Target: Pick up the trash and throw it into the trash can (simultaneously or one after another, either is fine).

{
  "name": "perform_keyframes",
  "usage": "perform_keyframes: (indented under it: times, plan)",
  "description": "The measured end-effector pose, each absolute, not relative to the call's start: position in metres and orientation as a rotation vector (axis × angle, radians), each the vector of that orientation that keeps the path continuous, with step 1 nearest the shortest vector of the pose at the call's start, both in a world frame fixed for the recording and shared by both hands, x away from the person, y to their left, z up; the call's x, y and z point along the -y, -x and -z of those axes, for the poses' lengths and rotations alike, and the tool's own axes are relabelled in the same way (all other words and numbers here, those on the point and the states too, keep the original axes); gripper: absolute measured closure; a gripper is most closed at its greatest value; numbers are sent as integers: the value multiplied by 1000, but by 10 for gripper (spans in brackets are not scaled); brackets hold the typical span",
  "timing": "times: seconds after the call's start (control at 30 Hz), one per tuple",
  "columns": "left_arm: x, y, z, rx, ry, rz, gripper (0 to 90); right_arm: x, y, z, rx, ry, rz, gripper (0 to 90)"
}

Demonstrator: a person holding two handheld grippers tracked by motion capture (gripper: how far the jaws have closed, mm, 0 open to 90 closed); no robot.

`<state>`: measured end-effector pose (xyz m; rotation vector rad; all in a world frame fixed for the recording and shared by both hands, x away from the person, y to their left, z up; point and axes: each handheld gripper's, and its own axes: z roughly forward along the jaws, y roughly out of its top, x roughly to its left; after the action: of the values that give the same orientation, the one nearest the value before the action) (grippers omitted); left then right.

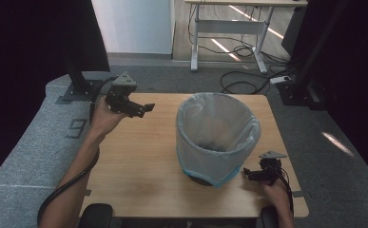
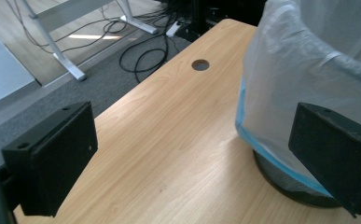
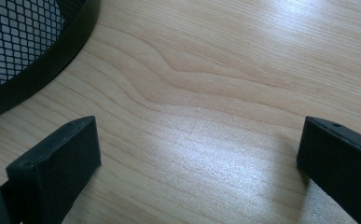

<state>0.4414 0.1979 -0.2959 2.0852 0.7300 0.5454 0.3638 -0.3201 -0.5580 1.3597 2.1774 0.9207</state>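
**Meanwhile, both tongs hang open on either side of the lined bin**

Centrally on the wooden desk (image 1: 139,161) stands a black mesh waste bin (image 1: 201,179) lined with a translucent plastic bag (image 1: 217,128), whose edge is folded over the rim and hangs down the outside, ending in a pale blue hem near the base. The bin stands upright, a little right of the desk's middle.

The left tongs (image 1: 146,109) are held up above the far left part of the desk, pointing across toward the bin and well apart from it. Their jaws are spread wide with nothing between them. From the left gripper view, the left tongs (image 2: 194,158) frame bare desk, with the bag-covered side of the bin (image 2: 308,70) rising behind the right-hand jaw and the black base showing under the blue hem. A round cable hole (image 2: 200,65) sits in the desk top farther off.

The right tongs (image 1: 249,174) are low at the near right of the desk, just beside the foot of the bin, pointing toward it. Seen in the right gripper view, the right tongs (image 3: 199,154) are also spread wide and empty, close above the wood grain, with the bin's dark base ring and mesh wall (image 3: 24,42) at the upper left corner.

Beyond the desk lie grey carpet (image 1: 153,80), loose cables (image 1: 241,83) and the legs of another table (image 1: 229,28).
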Motion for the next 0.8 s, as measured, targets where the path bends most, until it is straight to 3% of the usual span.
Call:
perform_keyframes:
  times: [0.8]
  plan:
    - [-246, -437, 324, -858, -2060, -582, 12, 319, -364, 558, -2174, -1365, -919, 0]
